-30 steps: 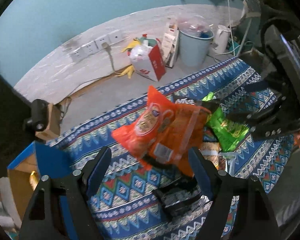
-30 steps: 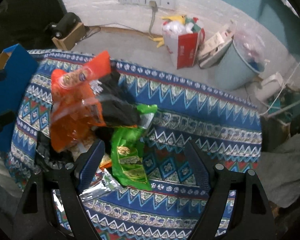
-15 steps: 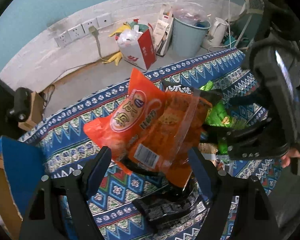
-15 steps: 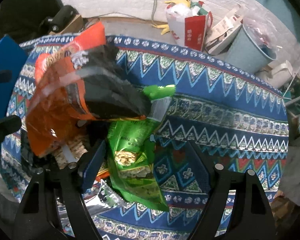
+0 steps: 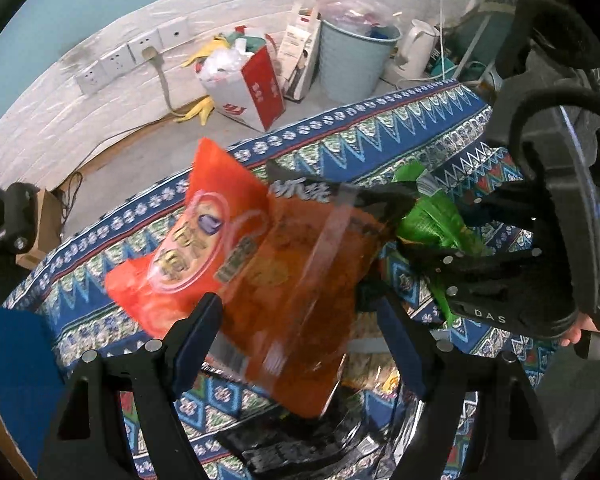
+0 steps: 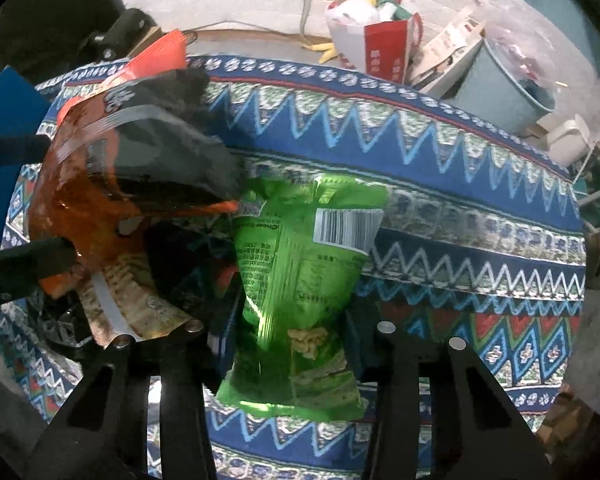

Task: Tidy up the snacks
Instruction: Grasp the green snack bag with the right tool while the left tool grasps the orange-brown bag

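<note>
A pile of snack bags lies on the patterned blue cloth (image 5: pixel 364 136). In the left wrist view my left gripper (image 5: pixel 300 320) is open, its jaws on either side of an orange clear-fronted bag (image 5: pixel 296 280), with a red-orange bag (image 5: pixel 196 248) behind it and a black bag (image 5: pixel 300 190) beyond. In the right wrist view my right gripper (image 6: pixel 288 328) is open, its jaws on either side of a green snack bag (image 6: pixel 300 272). The orange bag (image 6: pixel 84 208) and black bag (image 6: pixel 168 144) lie to its left. The right gripper also shows in the left wrist view (image 5: pixel 500 280).
On the floor beyond the cloth stand a red-and-white paper bag (image 5: pixel 252 88), a pale blue bin (image 5: pixel 352 64) and a white kettle (image 5: pixel 416 48). A blue box (image 5: pixel 16 364) stands at the left. Silver and black wrappers (image 5: pixel 300 444) lie near the front edge.
Both grippers have moved in and down toward the pile. The orange bag now sits between the left jaws and the green bag between the right jaws.
</note>
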The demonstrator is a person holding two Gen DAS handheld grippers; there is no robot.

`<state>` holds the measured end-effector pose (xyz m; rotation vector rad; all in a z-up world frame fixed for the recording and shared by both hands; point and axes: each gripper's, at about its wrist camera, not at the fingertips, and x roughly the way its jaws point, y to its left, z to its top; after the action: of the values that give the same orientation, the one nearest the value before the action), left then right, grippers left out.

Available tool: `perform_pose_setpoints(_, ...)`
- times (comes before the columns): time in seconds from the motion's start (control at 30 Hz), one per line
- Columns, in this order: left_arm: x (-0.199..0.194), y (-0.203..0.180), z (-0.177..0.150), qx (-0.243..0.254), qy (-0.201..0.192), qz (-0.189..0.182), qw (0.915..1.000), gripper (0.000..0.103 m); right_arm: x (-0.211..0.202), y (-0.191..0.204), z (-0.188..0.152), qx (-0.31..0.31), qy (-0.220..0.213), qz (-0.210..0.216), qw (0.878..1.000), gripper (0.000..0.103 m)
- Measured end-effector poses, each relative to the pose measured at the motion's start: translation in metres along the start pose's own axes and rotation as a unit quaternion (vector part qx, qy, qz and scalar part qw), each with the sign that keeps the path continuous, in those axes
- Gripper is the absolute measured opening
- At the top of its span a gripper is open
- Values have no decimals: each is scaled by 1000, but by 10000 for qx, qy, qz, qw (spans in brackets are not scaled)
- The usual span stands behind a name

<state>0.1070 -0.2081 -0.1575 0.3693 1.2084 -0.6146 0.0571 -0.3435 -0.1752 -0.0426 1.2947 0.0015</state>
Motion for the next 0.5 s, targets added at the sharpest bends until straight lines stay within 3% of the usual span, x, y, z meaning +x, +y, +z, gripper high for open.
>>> perform_pose_setpoints(0.4,19,1,8,-111,36,-215,9997,81,-4,-23,-4,347,-20,-55,9994,40)
perform_pose_setpoints(0.47,22,2,8,-110,45,-252,9996,76,-6,-24,-5,353,-29,-89,9993,40)
perform_pose_setpoints(0.5,23,2,7,-104,61,-246,9996,66,-6,-24,-5,356,-33,-108,9993,40)
